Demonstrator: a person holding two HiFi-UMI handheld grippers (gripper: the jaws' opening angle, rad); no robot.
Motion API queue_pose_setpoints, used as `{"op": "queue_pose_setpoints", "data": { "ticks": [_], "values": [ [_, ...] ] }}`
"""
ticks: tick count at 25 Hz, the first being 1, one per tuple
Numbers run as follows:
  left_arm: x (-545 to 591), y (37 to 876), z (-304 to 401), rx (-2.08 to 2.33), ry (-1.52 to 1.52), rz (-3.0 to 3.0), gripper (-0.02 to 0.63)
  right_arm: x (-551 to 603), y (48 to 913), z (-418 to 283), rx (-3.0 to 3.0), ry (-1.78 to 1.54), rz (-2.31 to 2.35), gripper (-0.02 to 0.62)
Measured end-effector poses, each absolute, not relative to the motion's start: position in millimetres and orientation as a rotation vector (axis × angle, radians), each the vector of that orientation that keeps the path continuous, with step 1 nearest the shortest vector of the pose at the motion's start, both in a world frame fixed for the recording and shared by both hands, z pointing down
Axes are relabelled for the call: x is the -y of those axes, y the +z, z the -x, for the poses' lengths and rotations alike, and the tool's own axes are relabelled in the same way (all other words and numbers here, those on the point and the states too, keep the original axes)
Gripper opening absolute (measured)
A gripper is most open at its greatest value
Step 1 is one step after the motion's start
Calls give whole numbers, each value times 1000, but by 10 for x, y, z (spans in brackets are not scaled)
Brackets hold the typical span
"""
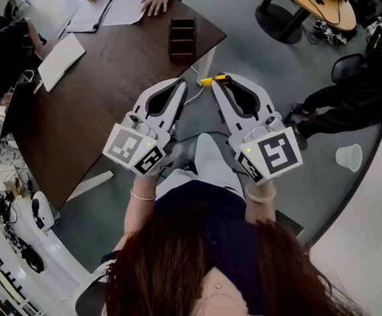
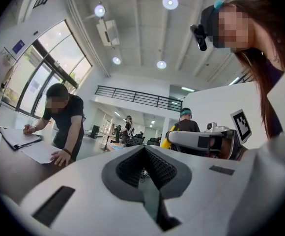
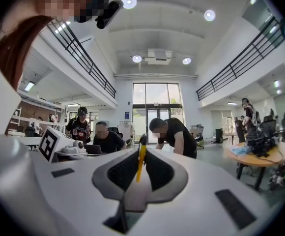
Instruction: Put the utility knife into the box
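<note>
Open office hall, dark desk (image 1: 112, 91) with papers (image 1: 128, 5), mezzanine railing (image 2: 132, 96), tall windows (image 2: 44, 77)

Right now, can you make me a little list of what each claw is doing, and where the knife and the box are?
left claw: shut, nothing in it
right claw: shut on the knife
knife: yellow and black, pinched at the claw tips, held just off the table's edge
box: brown, open on top, standing on the table near its corner
table: dark brown, papers at the far end
job: knife not in the box yet
</note>
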State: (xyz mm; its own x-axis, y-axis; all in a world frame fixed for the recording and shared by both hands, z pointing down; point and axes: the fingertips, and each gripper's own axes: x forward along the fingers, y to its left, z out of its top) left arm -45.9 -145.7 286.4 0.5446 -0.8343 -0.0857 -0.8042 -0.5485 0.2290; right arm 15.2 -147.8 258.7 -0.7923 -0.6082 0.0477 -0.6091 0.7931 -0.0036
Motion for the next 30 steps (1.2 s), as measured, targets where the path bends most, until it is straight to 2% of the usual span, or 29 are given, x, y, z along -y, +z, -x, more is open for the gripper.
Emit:
{"op": "queue_pose_setpoints", "data": {
  "ticks": [10,22,30],
  "values": [
    [2409,2784,642,1556,-321,-2535,1,2525,2567,79,3007,57,-774,54],
    [2917,2978,921,1562,-269,-2503,0,3102,2780,304,2988,160,-806,54],
    [3192,3533,1048,1515,-276,-2425,0,3526,3544,443,2915,350,-900,54]
  ]
}}
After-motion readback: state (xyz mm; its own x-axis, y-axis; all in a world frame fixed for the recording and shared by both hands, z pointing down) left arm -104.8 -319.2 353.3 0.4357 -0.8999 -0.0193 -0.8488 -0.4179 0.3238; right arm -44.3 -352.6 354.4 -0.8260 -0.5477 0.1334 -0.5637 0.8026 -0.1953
